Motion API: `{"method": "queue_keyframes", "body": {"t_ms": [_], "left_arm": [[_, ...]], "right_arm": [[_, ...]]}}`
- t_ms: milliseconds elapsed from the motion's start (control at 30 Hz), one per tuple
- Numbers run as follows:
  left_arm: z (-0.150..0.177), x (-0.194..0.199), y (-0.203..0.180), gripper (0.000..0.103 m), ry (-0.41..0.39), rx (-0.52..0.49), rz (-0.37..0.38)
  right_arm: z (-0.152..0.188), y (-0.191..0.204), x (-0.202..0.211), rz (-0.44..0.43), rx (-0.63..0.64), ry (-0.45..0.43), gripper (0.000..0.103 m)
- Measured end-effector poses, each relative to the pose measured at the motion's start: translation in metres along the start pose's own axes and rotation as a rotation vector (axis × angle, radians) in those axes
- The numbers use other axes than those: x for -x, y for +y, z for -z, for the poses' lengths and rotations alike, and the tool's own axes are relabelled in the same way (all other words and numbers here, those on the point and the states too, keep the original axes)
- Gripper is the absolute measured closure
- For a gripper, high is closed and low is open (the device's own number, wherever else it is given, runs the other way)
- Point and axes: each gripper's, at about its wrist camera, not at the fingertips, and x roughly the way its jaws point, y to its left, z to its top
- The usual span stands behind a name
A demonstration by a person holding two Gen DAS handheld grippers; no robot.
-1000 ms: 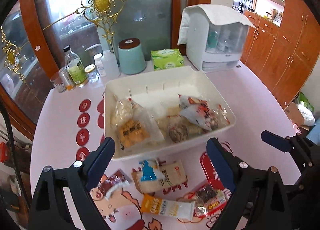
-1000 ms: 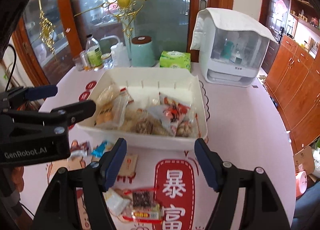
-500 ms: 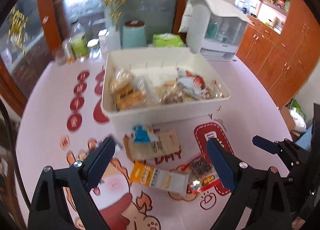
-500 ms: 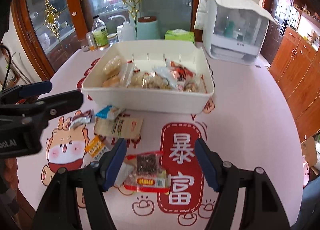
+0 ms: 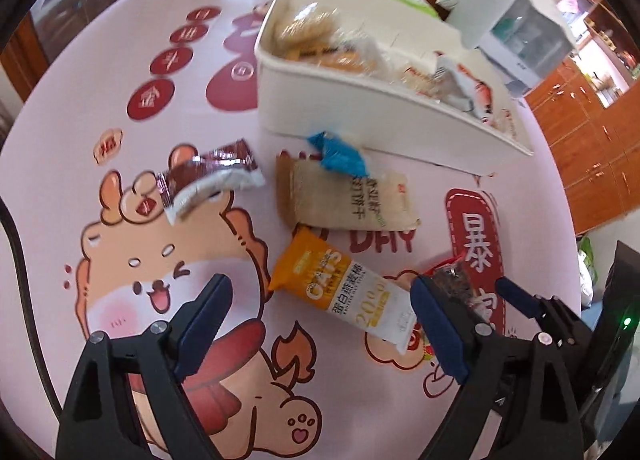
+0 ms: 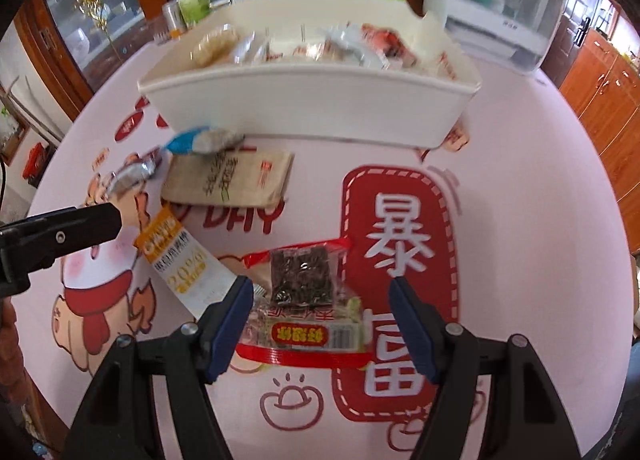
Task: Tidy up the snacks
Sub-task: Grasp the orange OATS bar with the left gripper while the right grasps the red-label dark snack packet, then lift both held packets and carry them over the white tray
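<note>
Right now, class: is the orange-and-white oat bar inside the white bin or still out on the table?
Out. The oat bar lies flat on the tablecloth, in front of the white bin, apart from it.

Both wrist views steep, close; share bin [image 5: 360, 116].

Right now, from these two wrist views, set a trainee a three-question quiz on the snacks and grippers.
1. True or false: the right gripper is clamped shut on the red-edged seaweed packet.
2. Which loose snack lies nearest the white bin? A) the blue-wrapped snack B) the orange oat bar C) the maroon wrapper
3. Fill in: the blue-wrapped snack rests on the edge of the ____ packet.

Key:
1. False; its jaws stand open either side of the packet.
2. A
3. Beige
</note>
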Motion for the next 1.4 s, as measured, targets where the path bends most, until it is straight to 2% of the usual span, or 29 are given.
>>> {"method": "queue_keyframes", "body": {"t_ms": [167, 233, 333, 533, 767, 800, 867, 900, 933, 967, 1267, 1400], "left_arm": [[-0.002, -0.022, 0.002, 0.014, 0.046, 0.048, -0.001], [-0.002, -0.031, 0.000, 0.014, 0.072, 0.059, -0.008], [-0.002, -0.044, -0.004, 0.016, 0.112, 0.074, -0.020], [0.006, -0.064, -0.011, 0.018, 0.171, 0.065, -0.098], [0.019, -0.070, -0.032, 0.020, 0.158, -0.038, -0.187], [0.022, -0.071, -0.035, 0.021, 0.151, -0.061, -0.206], [0.029, -0.070, -0.042, 0.035, 0.131, -0.109, -0.242], [0.033, -0.067, -0.043, 0.041, 0.116, -0.131, -0.234], [0.035, -0.065, -0.045, 0.060, 0.104, -0.147, -0.229], [0.036, -0.063, -0.045, 0.064, 0.102, -0.160, -0.223], [0.054, -0.046, -0.028, 0.070, 0.117, -0.175, -0.183], [0.070, -0.021, -0.030, 0.070, 0.086, -0.235, -0.186]], "right_arm": [[0.003, 0.010, -0.026, -0.002, 0.022, 0.047, 0.035], [0.005, 0.012, -0.028, 0.000, 0.036, 0.040, 0.048], [0.009, 0.015, -0.026, -0.012, 0.055, 0.026, 0.057], [0.027, 0.025, -0.017, -0.066, 0.062, 0.017, 0.058], [0.050, 0.040, -0.005, -0.113, 0.047, 0.011, 0.058], [0.054, 0.040, -0.004, -0.116, 0.037, 0.010, 0.058], [0.060, 0.040, -0.001, -0.117, 0.028, 0.008, 0.058], [0.063, 0.039, 0.000, -0.116, 0.026, 0.008, 0.058], [0.063, 0.039, 0.000, -0.116, 0.026, 0.008, 0.059], [0.066, 0.038, 0.002, -0.114, 0.021, 0.007, 0.059], [0.086, 0.024, 0.014, -0.110, -0.038, -0.003, 0.060], [0.094, 0.017, 0.024, -0.112, -0.065, -0.015, 0.060]]}}
